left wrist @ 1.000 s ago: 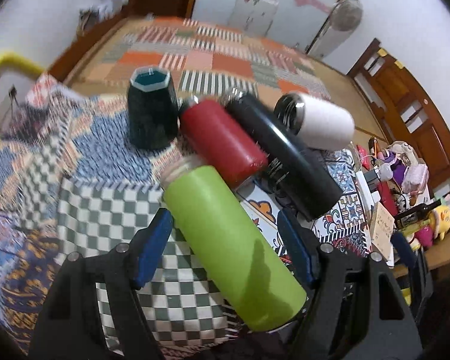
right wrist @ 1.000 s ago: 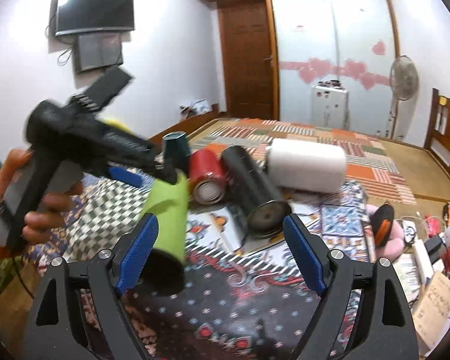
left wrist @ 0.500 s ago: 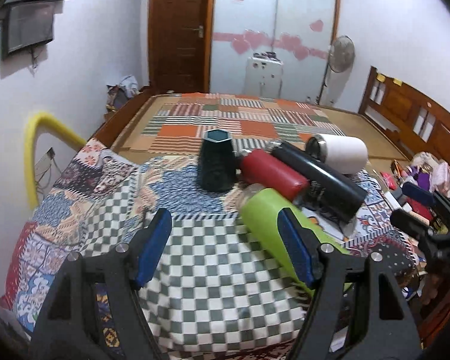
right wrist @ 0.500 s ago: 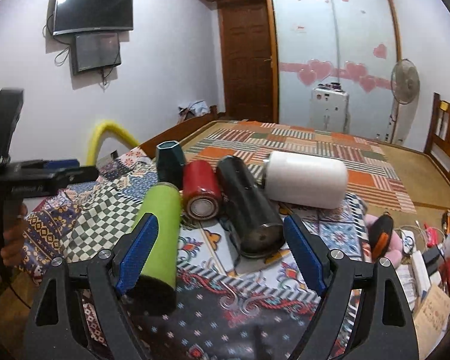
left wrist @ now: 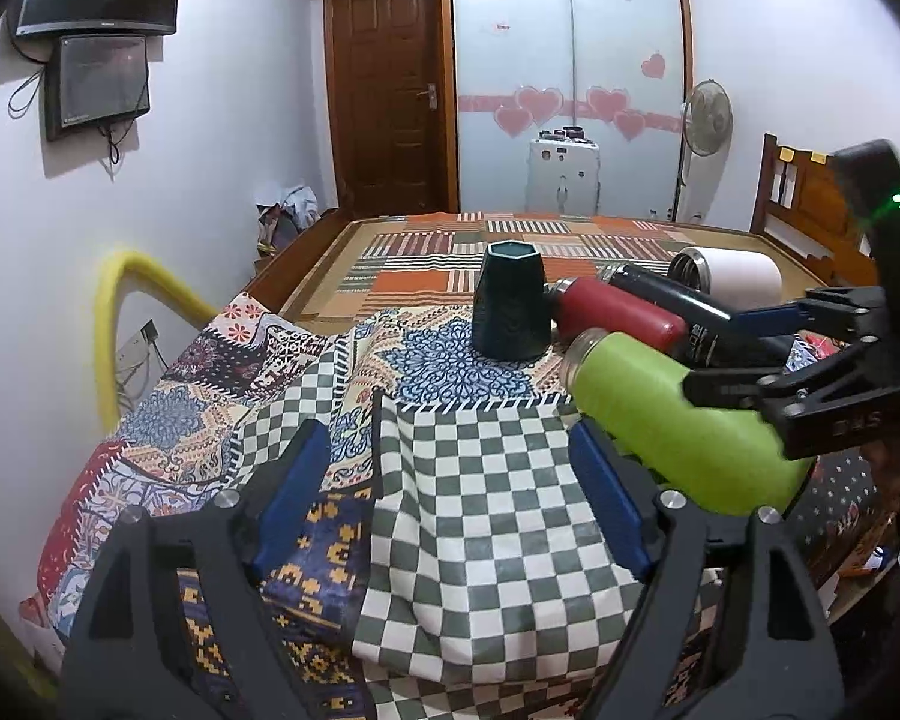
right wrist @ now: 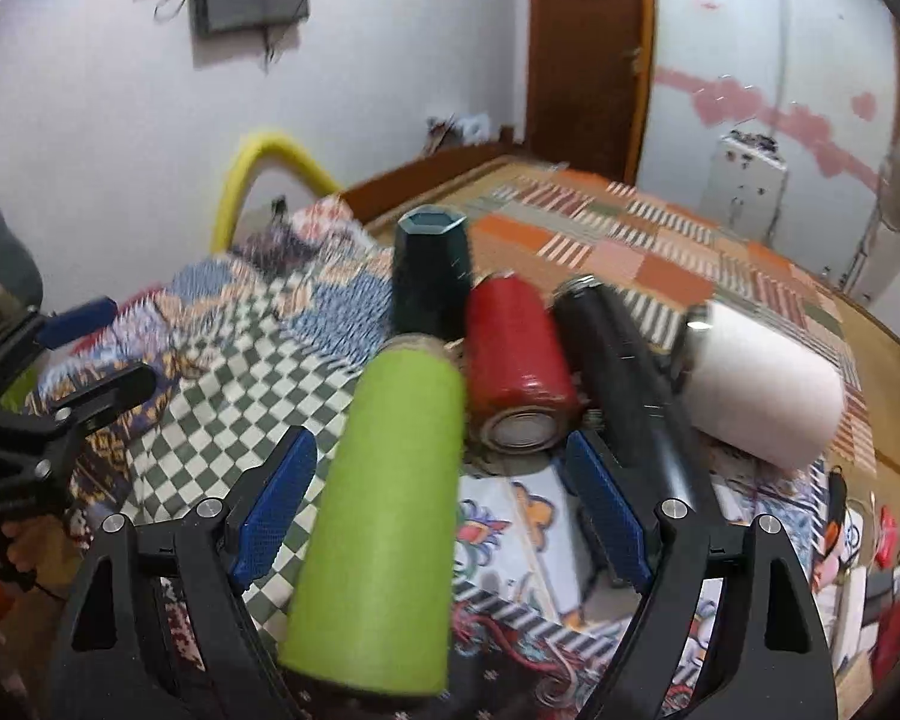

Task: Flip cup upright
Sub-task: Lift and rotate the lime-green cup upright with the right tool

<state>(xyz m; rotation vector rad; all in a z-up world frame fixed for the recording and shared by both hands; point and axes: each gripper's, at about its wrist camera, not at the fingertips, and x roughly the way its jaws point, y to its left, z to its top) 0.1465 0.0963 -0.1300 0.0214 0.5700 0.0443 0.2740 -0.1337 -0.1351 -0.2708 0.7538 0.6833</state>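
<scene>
We see the green cup (right wrist: 384,516) lying on its side on the patchwork cloth (left wrist: 474,516), between the spread jaws of our right gripper (right wrist: 444,504), untouched, our left gripper (left wrist: 450,498) spread over the cloth, empty, a dark mug (left wrist: 510,306) standing mouth-down beyond.

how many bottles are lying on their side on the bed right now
4, side by side in a row: the green bottle between the open right gripper fingers, then the red bottle, the black bottle, and the white bottle farthest right. None seems hidden.
</scene>
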